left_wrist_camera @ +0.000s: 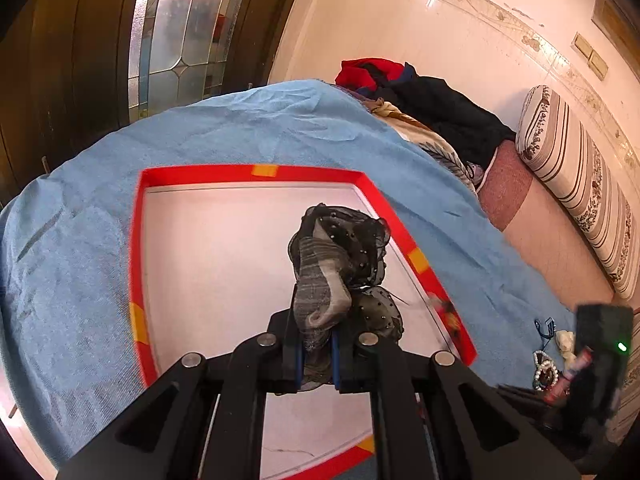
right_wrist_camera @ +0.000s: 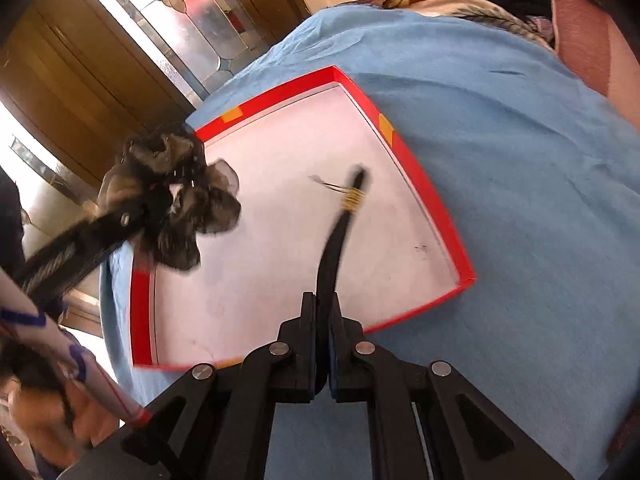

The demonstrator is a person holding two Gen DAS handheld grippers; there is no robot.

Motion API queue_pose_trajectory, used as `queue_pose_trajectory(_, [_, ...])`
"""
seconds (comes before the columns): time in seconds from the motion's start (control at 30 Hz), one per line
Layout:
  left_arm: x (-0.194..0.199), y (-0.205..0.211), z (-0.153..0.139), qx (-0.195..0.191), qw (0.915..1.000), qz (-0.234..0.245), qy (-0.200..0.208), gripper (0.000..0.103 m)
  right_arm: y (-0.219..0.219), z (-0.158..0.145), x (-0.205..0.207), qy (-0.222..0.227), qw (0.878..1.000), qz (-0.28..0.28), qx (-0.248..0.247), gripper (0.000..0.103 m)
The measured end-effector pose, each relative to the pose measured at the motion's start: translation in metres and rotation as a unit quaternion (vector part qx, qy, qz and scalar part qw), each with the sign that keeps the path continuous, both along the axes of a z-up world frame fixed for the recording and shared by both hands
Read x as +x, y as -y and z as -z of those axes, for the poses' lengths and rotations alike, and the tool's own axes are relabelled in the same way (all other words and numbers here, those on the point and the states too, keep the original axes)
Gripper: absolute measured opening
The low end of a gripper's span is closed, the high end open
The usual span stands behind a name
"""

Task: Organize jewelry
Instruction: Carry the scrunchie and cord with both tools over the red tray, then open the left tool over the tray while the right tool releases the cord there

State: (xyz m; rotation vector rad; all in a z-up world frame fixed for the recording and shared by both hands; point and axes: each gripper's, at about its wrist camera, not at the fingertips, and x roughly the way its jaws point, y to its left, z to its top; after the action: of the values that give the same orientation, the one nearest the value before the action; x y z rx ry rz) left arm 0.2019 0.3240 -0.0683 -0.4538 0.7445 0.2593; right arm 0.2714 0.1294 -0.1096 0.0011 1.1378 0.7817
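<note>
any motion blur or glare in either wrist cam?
Left wrist view: the right gripper at the edge is smeared, glare streaks on the wall, scrunchie sharp. Right wrist view: the black band and left gripper are blurred, window blown out; both bend the red tray.

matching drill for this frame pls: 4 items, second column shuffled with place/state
Items:
1. black scrunchie
2. black cord with gold band
3. red tray
4. pearl bracelet

Place/state:
A. on the blue cloth, white floor bare
B. clamped in the left claw, above the tray
C. on the cloth outside the tray
D. clamped in the right claw, hanging over the tray

Pairs: 1-B, 2-D, 3-A, 4-C
</note>
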Motion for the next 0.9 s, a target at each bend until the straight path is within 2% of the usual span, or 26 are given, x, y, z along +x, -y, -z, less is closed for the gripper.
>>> queue_pose_trajectory(0.07, [-0.001,0.001,-0.001,0.001,1.0000,0.003,-0.002,0.009,0.017,-0.004,-0.010,-0.011,1.000,0.002,0.005,0.005])
queue_pose_trajectory(0.13, [-0.001,0.004,-0.001,0.005,1.0000,0.008,-0.003,0.009,0.032,-0.002,-0.022,-0.017,1.000,0.000,-0.025,0.005])
queue_pose_trajectory(0.2, [0.000,0.007,-0.002,0.006,0.9999,0.014,-0.005,0.009,0.047,0.008,-0.030,-0.035,0.999,0.001,-0.031,0.005])
queue_pose_trajectory(0.3, [0.001,0.013,-0.003,0.007,0.9998,0.018,-0.003,0.009,0.067,-0.001,-0.038,-0.019,1.000,0.004,-0.010,0.005])
queue_pose_trajectory(0.4, [0.003,0.012,-0.003,-0.002,0.9999,0.015,-0.001,0.009,0.070,-0.028,-0.030,0.001,1.000,0.012,0.020,0.005])
queue_pose_trajectory(0.5, [0.006,0.006,-0.002,-0.013,0.9999,0.008,-0.003,0.010,0.055,-0.053,-0.013,0.023,0.999,0.011,0.033,0.005])
queue_pose_trajectory(0.63, [0.021,-0.009,0.005,-0.007,0.9997,-0.001,-0.024,0.010,0.009,-0.073,0.014,0.051,0.998,-0.010,0.030,0.005])
queue_pose_trajectory(0.8, [0.046,-0.032,0.010,0.022,0.9980,-0.028,-0.051,0.010,-0.060,-0.057,0.055,0.062,0.998,-0.032,0.000,0.005])
queue_pose_trajectory(0.9, [0.054,-0.048,0.015,0.019,0.9970,-0.044,-0.060,0.011,-0.089,-0.037,0.076,0.062,0.997,-0.041,-0.021,0.005])
